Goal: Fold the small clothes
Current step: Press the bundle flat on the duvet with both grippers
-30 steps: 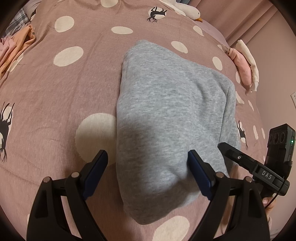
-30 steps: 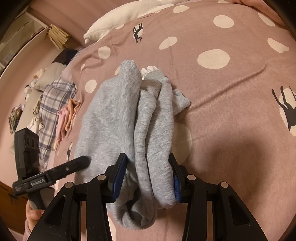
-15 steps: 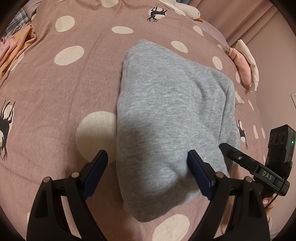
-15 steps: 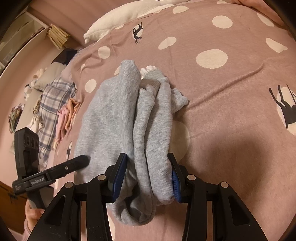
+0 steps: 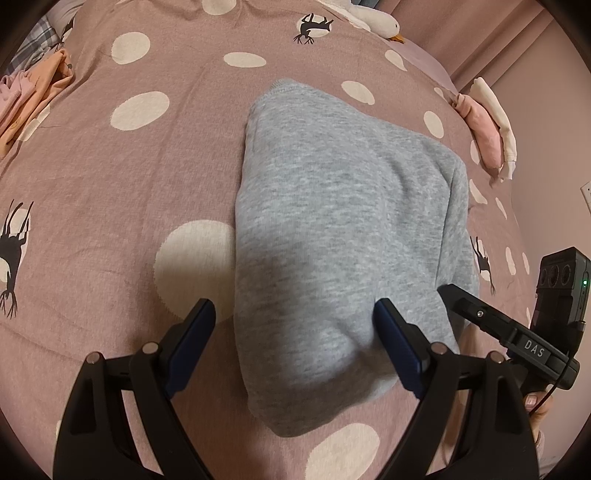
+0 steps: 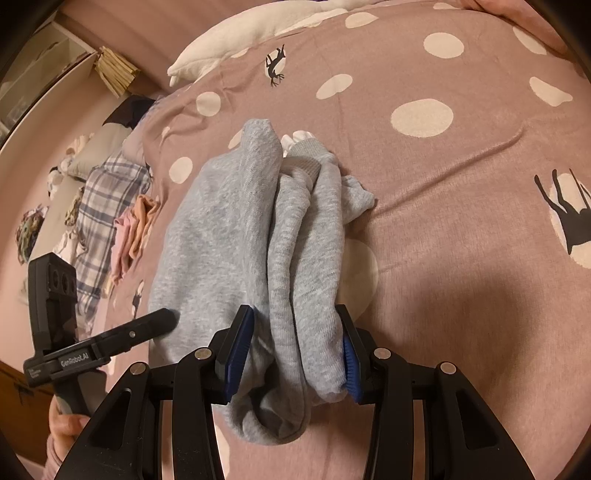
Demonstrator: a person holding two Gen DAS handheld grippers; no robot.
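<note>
A folded grey sweatshirt (image 5: pixel 332 229) lies on the pink dotted bedspread (image 5: pixel 110 192). My left gripper (image 5: pixel 295 328) is open, its blue pads on either side of the garment's near end. In the right wrist view the same grey sweatshirt (image 6: pixel 236 229) shows its bunched folded layers. My right gripper (image 6: pixel 295 339) straddles those layers with its blue pads apart; the pads touch the cloth loosely. Each gripper shows at the edge of the other's view: the right one (image 5: pixel 491 325) and the left one (image 6: pixel 110 339).
A pink and white folded pile (image 5: pixel 487 129) lies at the bed's right edge. Peach and pink clothes (image 5: pixel 33 92) and a plaid garment (image 6: pixel 103 206) lie on the far left side. A white plush goose (image 5: pixel 369 18) and a white pillow (image 6: pixel 236 33) lie at the head of the bed.
The right gripper's jaws have narrowed a little around the bunched layers and the cloth has shifted slightly. The left gripper has hardly moved.
</note>
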